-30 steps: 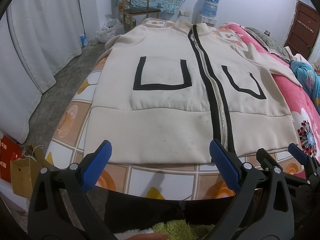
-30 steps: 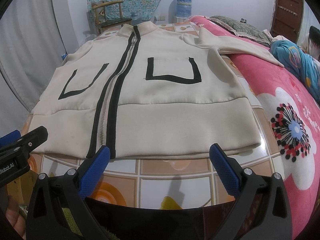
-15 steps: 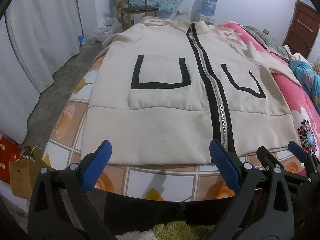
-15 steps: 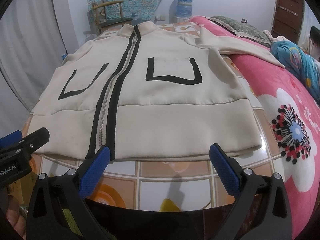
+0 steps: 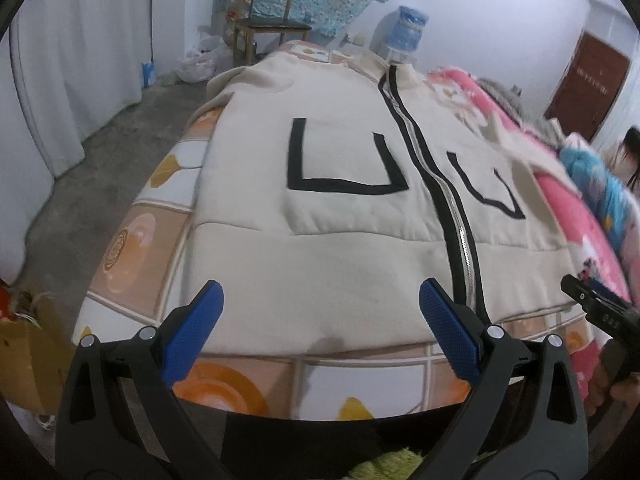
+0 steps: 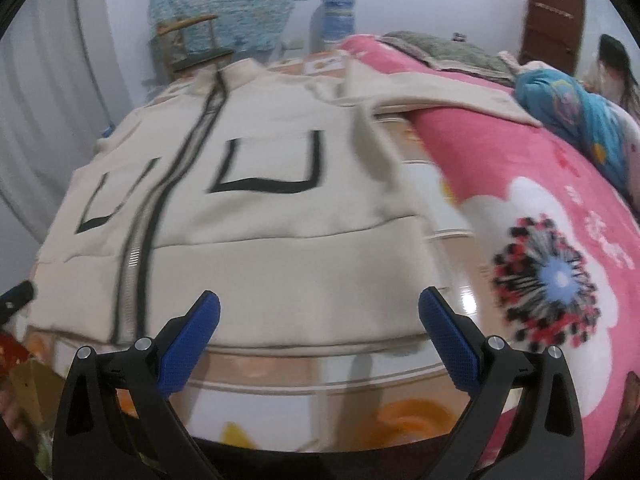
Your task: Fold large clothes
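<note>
A cream zip-up jacket (image 5: 340, 248) with black pocket outlines and a black-edged zipper lies flat, front up, on a tiled-pattern sheet; the right wrist view shows the same jacket (image 6: 256, 240). My left gripper (image 5: 320, 332) hangs open just above the jacket's left hem, nothing between its blue pads. My right gripper (image 6: 320, 336) is open too, over the right part of the hem. The right gripper's black tip (image 5: 592, 308) shows at the far right of the left wrist view. One sleeve (image 6: 440, 96) lies stretched across the pink blanket.
A pink flowered blanket (image 6: 560, 240) covers the bed to the right, with a blue bundle (image 6: 576, 112) and a person (image 6: 616, 68) beyond. Wooden chair (image 5: 268, 28), water jug (image 5: 408, 28) and white curtain (image 5: 60, 80) stand at the back and left. A cardboard box (image 5: 28, 356) sits on the floor.
Both grippers moved forward and closer to the jacket's hem, which now lies right at their fingertips. The views are blurred by the motion; both stay open.
</note>
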Available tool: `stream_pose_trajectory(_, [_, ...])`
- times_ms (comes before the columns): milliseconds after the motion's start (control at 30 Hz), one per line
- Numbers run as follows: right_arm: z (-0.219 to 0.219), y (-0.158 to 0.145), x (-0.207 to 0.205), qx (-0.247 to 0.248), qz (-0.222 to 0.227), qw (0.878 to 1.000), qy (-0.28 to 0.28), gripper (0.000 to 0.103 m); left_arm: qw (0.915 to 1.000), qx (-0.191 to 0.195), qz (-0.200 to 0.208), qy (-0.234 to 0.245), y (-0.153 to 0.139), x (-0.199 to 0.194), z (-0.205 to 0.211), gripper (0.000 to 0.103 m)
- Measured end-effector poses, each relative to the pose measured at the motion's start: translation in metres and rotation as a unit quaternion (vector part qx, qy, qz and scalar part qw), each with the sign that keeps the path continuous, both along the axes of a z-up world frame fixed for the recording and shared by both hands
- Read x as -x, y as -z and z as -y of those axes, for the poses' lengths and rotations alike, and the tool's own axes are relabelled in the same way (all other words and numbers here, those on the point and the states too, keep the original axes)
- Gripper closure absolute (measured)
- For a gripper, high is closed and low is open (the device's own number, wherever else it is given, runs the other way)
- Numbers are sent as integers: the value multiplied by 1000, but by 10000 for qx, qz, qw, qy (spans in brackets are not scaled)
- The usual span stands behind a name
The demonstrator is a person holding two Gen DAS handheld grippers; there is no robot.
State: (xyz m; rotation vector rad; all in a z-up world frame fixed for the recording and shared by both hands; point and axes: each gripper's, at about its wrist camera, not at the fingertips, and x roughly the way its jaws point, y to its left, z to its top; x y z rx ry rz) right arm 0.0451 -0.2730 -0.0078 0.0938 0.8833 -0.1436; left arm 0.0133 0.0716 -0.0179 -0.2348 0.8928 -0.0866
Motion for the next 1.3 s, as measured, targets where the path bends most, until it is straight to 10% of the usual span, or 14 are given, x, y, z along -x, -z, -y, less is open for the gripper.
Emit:
stream_pose_trajectory(133, [20, 3, -1, 127, -33, 9998, 120, 6, 9989, 434, -73, -150, 12, -5, -26, 8])
stream_pose_trajectory(567, [41, 31, -17, 125, -341, 9992, 171, 45, 9957, -783, -235, -446, 39, -29, -33, 9])
stream_pose_trajectory(1033, [36, 28, -41, 341, -219, 9990, -185, 93, 9915, -1251, 13, -349, 31, -37, -28, 89])
stream_pose_trajectory(1300, [34, 16, -26, 92, -149, 9995, -273, 96, 9889, -1442, 348, -42, 9, -24, -28, 98])
